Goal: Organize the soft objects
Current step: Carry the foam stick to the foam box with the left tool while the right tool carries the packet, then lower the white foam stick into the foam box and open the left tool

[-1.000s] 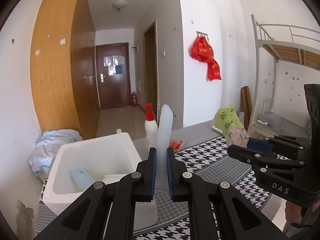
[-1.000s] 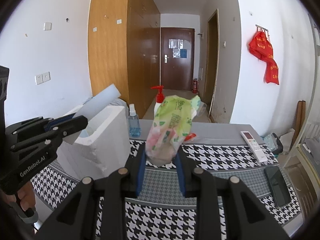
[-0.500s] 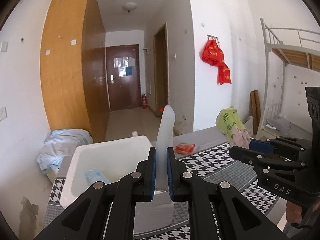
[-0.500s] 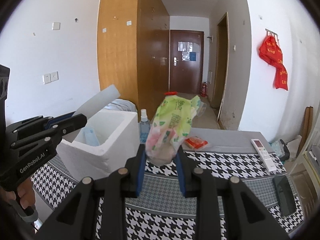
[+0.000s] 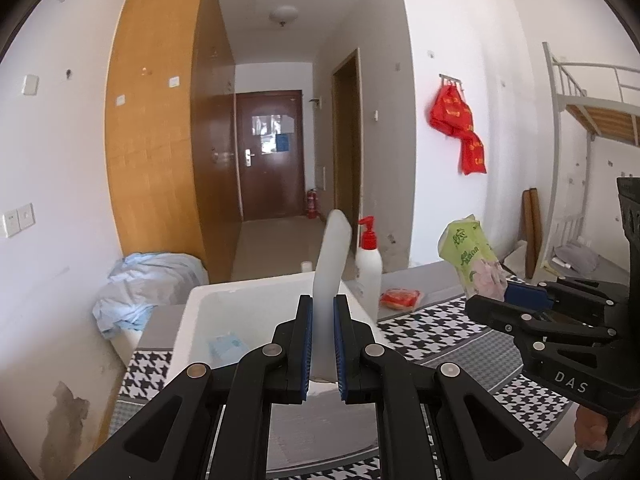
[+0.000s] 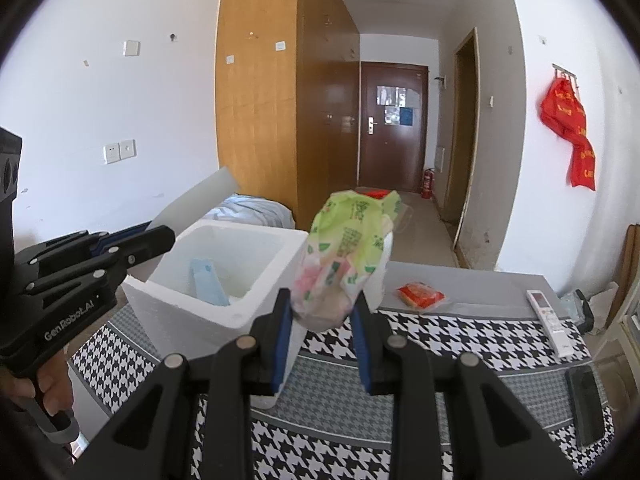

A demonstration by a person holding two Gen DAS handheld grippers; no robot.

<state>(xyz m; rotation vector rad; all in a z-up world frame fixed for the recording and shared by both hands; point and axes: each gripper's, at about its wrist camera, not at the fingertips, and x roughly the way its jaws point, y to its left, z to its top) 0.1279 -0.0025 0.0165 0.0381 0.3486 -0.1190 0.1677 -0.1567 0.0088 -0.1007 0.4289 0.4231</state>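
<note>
- The left gripper has its jaws drawn narrow, clamped on a thin, pale, translucent white flat sheet that stands upright above the near wall of the open white foam box.
- The right gripper has its jaws partly apart, pressed on the lower end of a soft green and pink printed plastic packet, held in the air just right of the foam box.
- Inside the foam box lies a light blue flat pack (leaning on the left inner wall).
- Behind the foam box, to its right, stands a white pump bottle with a red top.
- Further right of the foam box, a small red-orange packet lies on the grey and houndstooth-patterned table cover, with a white remote control beyond it.
</note>
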